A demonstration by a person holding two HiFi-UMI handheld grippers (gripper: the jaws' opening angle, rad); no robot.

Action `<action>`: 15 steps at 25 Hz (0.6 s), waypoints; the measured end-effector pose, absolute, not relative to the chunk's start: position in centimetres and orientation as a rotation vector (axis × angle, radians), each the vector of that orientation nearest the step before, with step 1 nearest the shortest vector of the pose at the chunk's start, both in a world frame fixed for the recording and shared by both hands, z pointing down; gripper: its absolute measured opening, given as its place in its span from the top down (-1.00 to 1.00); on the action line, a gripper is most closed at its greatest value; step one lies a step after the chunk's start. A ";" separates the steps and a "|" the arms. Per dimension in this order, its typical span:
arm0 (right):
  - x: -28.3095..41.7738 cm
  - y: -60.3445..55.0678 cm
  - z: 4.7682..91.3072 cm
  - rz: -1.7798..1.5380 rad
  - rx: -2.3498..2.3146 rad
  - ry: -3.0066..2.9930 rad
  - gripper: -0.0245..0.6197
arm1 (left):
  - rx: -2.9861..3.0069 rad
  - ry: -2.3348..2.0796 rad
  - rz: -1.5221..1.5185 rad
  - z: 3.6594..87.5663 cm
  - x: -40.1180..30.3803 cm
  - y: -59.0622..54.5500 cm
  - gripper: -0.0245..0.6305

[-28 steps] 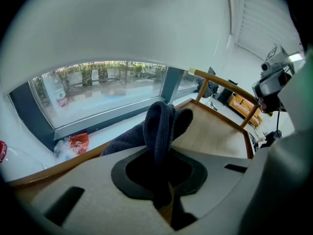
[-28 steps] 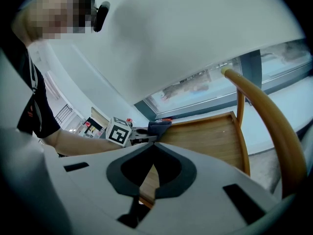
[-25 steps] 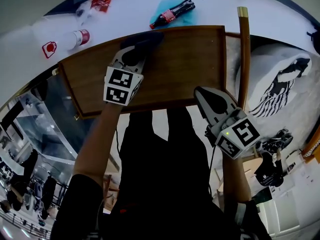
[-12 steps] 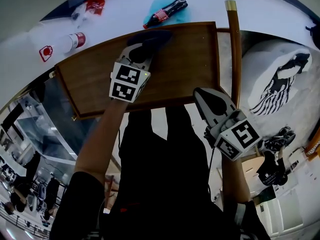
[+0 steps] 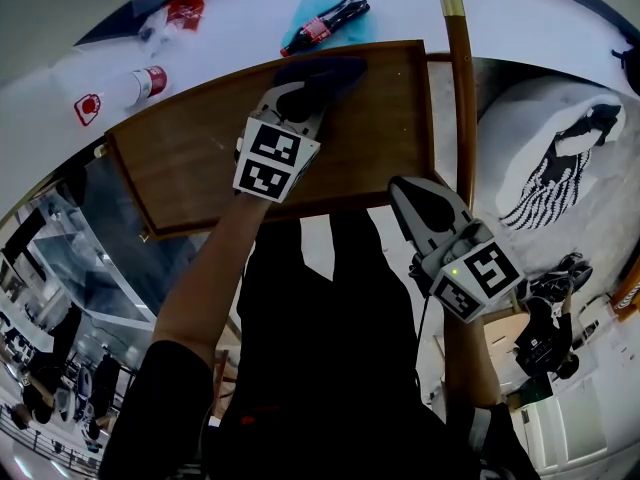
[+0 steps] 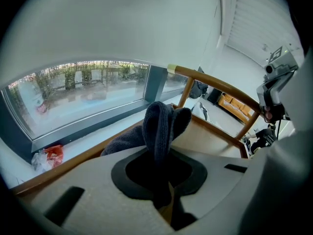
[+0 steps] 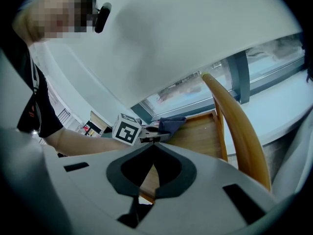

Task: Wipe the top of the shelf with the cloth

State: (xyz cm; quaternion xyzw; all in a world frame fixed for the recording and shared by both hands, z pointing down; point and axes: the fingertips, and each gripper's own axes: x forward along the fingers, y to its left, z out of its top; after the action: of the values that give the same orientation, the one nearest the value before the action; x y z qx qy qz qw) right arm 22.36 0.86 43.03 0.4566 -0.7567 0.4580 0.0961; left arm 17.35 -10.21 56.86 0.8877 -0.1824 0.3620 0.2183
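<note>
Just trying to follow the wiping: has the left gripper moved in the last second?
Yes. The left gripper, shut on the cloth, has slid rightward along the shelf top's far edge, closer to its right corner.

The head camera looks steeply down from above the person's torso, with the brown rectangular wooden shelf top [image 5: 370,138] lying toward 12 o'clock. The left gripper's [image 5: 300,98] camera rides low and close over that board, facing past the bunched dark grey cloth [image 6: 161,124] toward the wide glass window [image 6: 83,92] (at 10 o'clock). The right gripper's [image 5: 403,186] camera sits farther back, off the near edge, facing the same board. All three views share the curved light-wood rail [image 7: 234,126].
</note>
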 end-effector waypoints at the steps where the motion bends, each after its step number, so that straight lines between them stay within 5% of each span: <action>1: 22.5 0.9 43.1 1.356 1.353 -2.241 0.91 | 2.460 -0.498 1.002 56.8 17.7 -10.1 0.76; 15: 23.3 1.3 42.9 1.364 1.366 -2.241 0.91 | 2.489 -0.421 1.000 56.7 21.2 -9.4 0.76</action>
State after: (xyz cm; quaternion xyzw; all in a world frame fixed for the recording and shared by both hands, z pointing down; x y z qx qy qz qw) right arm 23.27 1.26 42.95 0.4600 -0.7544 0.4591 0.0918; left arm 21.24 -9.36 56.74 0.8960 -0.1516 0.3600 0.2113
